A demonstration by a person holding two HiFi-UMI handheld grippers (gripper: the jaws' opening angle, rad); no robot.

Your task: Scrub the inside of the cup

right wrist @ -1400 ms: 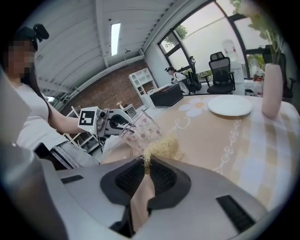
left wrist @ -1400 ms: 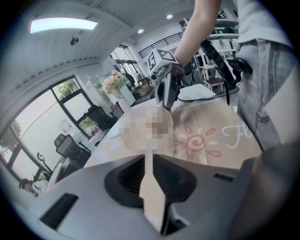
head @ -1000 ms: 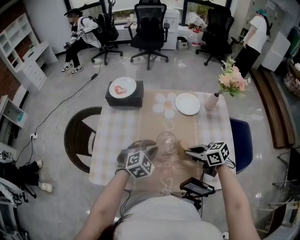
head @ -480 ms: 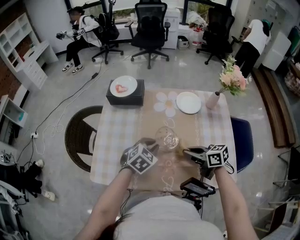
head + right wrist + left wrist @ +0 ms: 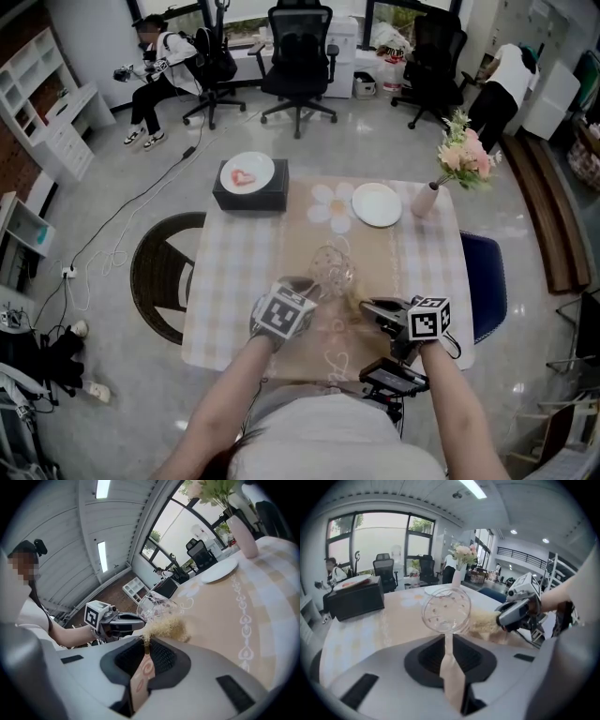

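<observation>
A clear stemmed glass cup [image 5: 330,265] hangs tilted over the middle of the table [image 5: 230,281]. My left gripper [image 5: 298,292] is shut on its stem, and in the left gripper view the bowl [image 5: 446,610] rises straight above the jaws. My right gripper [image 5: 368,306] is shut on a straw-coloured scrubber [image 5: 357,297]. The scrubber's bushy end [image 5: 485,624] sits just right of the cup's bowl, close to it. In the right gripper view the scrubber [image 5: 164,629] lies in front of the cup [image 5: 157,605] and the left gripper [image 5: 123,620]. Whether they touch I cannot tell.
A white plate [image 5: 376,205] and a vase of pink flowers [image 5: 424,202] stand at the table's far right. A black box [image 5: 248,192] bearing a plate with a red heart sits far left. A dark device [image 5: 394,377] hangs at the near edge. Chairs flank the table.
The left gripper has moved right and away from me, carrying the cup farther up the table and tilting it. The right gripper has shifted slightly left and nearer, its scrubber closer to the cup.
</observation>
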